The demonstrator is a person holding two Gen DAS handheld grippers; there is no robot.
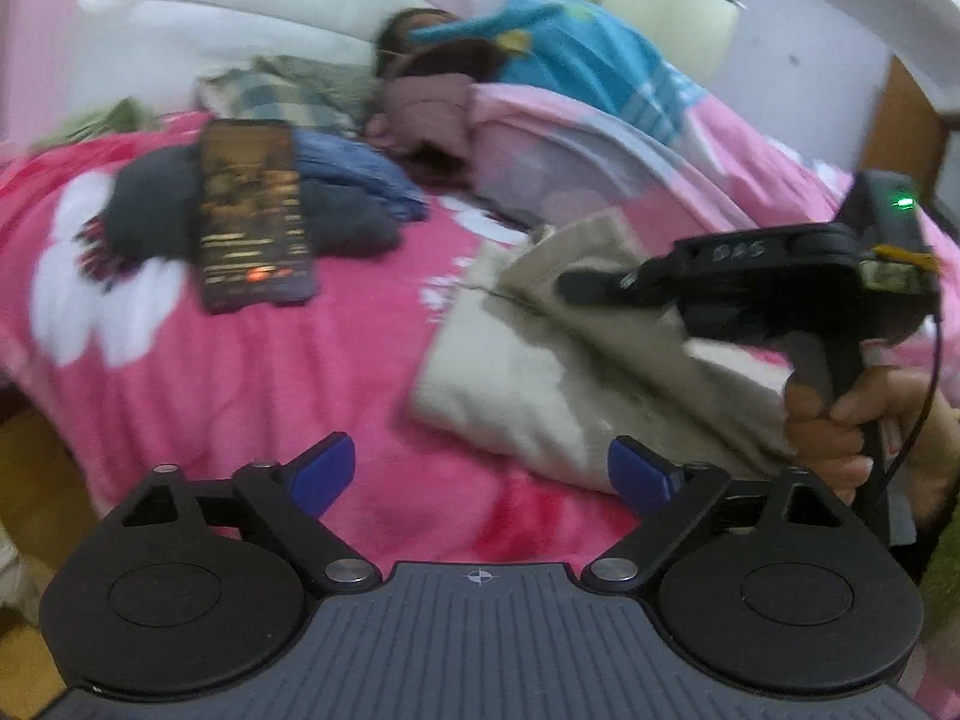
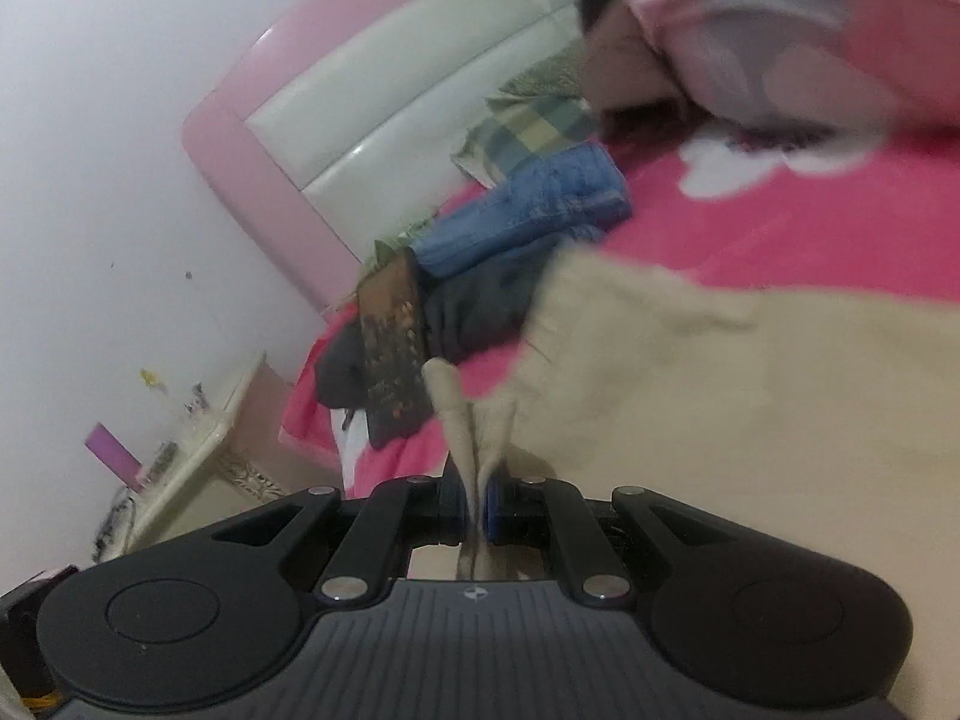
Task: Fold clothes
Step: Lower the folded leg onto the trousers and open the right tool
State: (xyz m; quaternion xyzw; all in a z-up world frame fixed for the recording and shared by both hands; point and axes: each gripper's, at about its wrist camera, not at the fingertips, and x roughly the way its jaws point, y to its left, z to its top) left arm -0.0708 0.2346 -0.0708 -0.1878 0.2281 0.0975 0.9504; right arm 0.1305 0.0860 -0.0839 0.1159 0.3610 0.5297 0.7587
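Observation:
A beige garment (image 1: 540, 372) lies partly folded on the pink floral blanket (image 1: 270, 390), right of centre in the left wrist view. My left gripper (image 1: 480, 471) hovers open just before its near edge, nothing between the blue pads (image 1: 324, 468). My right gripper (image 2: 478, 507) is shut on a bunched edge of the beige garment (image 2: 750, 396), and cloth pokes up between the fingers. In the left wrist view the right gripper's body (image 1: 780, 282) is above the garment, held by a hand (image 1: 840, 432).
A phone (image 1: 252, 210) with a lit screen leans on folded dark and blue clothes (image 1: 348, 192) at the back left. A person (image 1: 480, 72) lies under a pink quilt (image 1: 600, 138) behind. A small side table (image 2: 198, 450) stands beside the bed's pink headboard (image 2: 252, 138).

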